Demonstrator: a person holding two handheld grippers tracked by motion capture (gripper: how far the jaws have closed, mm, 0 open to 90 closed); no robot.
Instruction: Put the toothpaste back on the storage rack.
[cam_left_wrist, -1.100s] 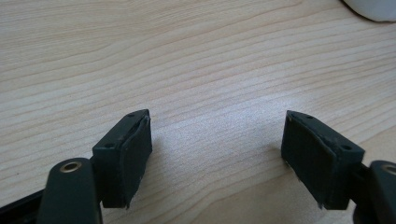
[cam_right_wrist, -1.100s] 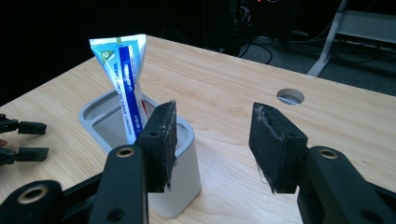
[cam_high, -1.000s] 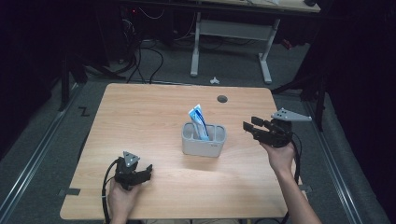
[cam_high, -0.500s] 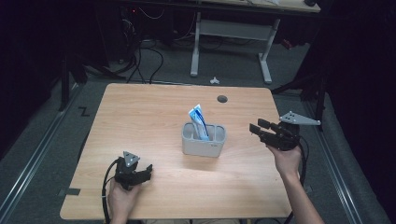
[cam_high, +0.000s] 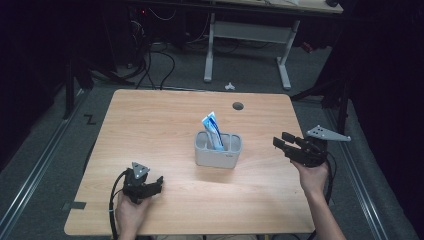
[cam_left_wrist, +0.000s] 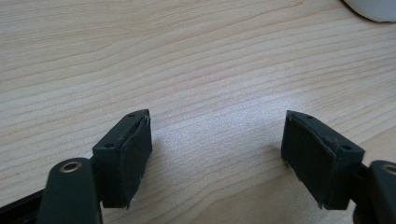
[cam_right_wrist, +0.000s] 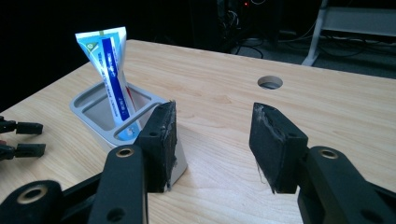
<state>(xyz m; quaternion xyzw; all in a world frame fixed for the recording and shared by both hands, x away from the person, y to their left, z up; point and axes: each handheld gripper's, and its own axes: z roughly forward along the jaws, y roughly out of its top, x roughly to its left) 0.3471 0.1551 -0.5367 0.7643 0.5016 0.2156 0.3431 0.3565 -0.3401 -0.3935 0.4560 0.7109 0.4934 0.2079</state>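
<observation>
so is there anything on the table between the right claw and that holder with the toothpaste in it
Nothing visible. Bare table lies between the open right claw and the grey holder, where the toothpaste tube stands upright.

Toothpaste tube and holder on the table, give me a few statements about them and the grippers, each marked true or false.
1. The toothpaste tube stands in the grey holder. True.
2. The right gripper is clamped on the tube. False: its jaws are open with nothing between them, off to the holder's side.
3. The left gripper is open over bare wood. True.
4. The holder sits over the table's round hole. False: the hole lies apart, farther back.
</observation>
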